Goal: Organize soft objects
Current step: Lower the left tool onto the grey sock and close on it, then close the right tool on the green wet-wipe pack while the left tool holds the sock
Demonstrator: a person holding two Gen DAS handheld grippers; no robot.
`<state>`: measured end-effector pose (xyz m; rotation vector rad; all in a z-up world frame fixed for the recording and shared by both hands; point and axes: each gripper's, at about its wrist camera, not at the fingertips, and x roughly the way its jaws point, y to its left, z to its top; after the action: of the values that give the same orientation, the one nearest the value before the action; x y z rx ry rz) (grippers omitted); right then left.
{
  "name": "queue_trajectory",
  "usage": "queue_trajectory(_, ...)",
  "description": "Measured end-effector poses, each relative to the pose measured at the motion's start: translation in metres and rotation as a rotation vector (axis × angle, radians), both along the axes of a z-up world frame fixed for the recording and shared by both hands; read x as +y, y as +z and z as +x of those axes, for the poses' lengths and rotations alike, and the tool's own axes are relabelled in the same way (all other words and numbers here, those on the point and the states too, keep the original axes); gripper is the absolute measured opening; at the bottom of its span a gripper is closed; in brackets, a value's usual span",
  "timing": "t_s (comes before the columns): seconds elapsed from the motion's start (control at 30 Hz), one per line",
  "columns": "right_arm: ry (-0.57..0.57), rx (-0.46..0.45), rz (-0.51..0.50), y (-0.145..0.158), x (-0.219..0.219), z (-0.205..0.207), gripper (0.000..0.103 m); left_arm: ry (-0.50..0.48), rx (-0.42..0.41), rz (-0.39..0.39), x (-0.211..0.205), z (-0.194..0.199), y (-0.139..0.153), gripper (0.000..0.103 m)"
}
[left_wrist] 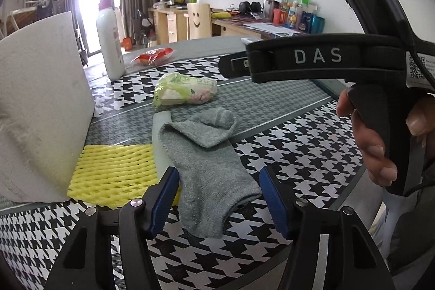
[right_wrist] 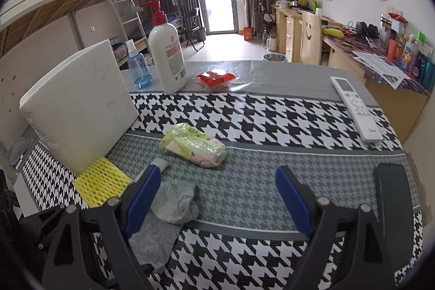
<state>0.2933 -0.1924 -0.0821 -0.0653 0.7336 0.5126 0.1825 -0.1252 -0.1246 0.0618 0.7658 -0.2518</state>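
Fingers of left gripper [left_wrist: 218, 197] parted astride grey sock [left_wrist: 206, 167], not yet pinching; right gripper [right_wrist: 217, 197] spread wide, empty. Pickup step near desk [left_wrist: 299, 137] edge. Next: lower, clamp.

Both wrist cameras look steeply down along their tools (close over the tabletop), sharing the grey sock [left_wrist: 206, 170].

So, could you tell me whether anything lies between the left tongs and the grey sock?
Nothing visible does. The grey sock lies flat on the tablecloth, its cuff end already between the open left tongs. The yellow foam net is off to one side, and the tissue pack lies beyond the sock.
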Motion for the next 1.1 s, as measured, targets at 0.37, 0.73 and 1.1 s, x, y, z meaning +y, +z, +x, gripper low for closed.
queue_trajectory(0.37, 0.037, 0.022, -0.041, -0.003, 0.015, 0.019, 0.089, -0.056, 0.02, 0.022, -0.014, 0.01, -0.004, 0.045)
queue_trajectory(0.73, 0.105, 0.031, -0.084, -0.009, 0.034, 0.031, 0.089, -0.061, 0.062, 0.039, -0.017, 0.02, -0.015, 0.046)
queue_trajectory(1.1, 0.155, 0.033, -0.111, -0.011, 0.049, 0.037, 0.089, -0.079, 0.061, -0.006, -0.006, 0.024, -0.018, 0.011)
